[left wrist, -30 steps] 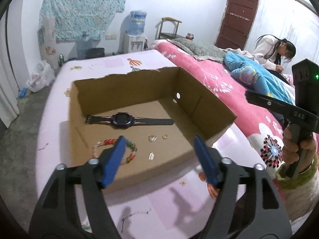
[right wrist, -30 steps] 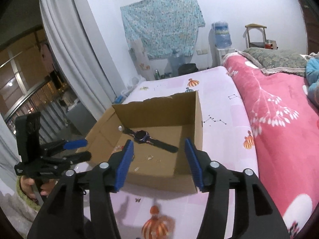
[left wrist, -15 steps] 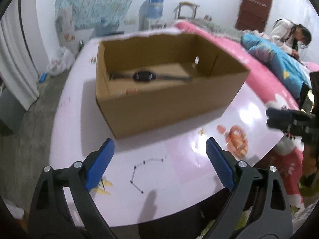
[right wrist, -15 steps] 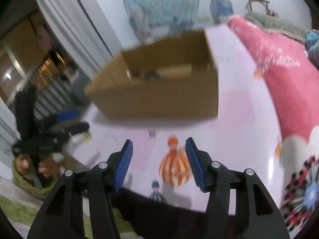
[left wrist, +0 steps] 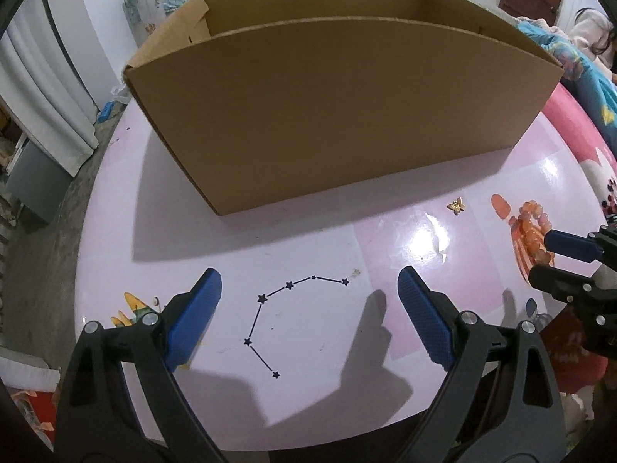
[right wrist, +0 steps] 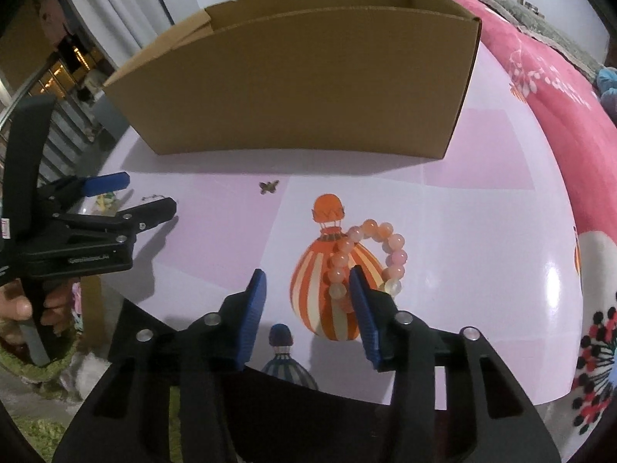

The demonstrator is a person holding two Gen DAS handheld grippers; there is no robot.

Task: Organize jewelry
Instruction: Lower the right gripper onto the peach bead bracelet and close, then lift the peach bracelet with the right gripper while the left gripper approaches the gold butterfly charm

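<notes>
A pink-orange bead bracelet (right wrist: 370, 254) lies on the pink table over a printed balloon; it also shows in the left wrist view (left wrist: 534, 227). My right gripper (right wrist: 306, 281) is open and low over the table, its right finger (right wrist: 360, 297) at the bracelet's near side. A small gold butterfly charm (right wrist: 269, 186) lies in front of the cardboard box (right wrist: 308, 77); it also shows in the left wrist view (left wrist: 456, 204). My left gripper (left wrist: 308, 301) is open and empty above the table, near the box (left wrist: 339, 108). The box's inside is hidden.
The table's front edge (right wrist: 347, 389) is close under both grippers. A pink bed (right wrist: 559, 77) runs along the right. A person sits on the bed at far right (left wrist: 590, 34). White curtains (left wrist: 34, 88) hang at left.
Both grippers have dropped from above the box down to table level in front of it. The right gripper has come down at the bead bracelet. The box's contents have gone out of sight.
</notes>
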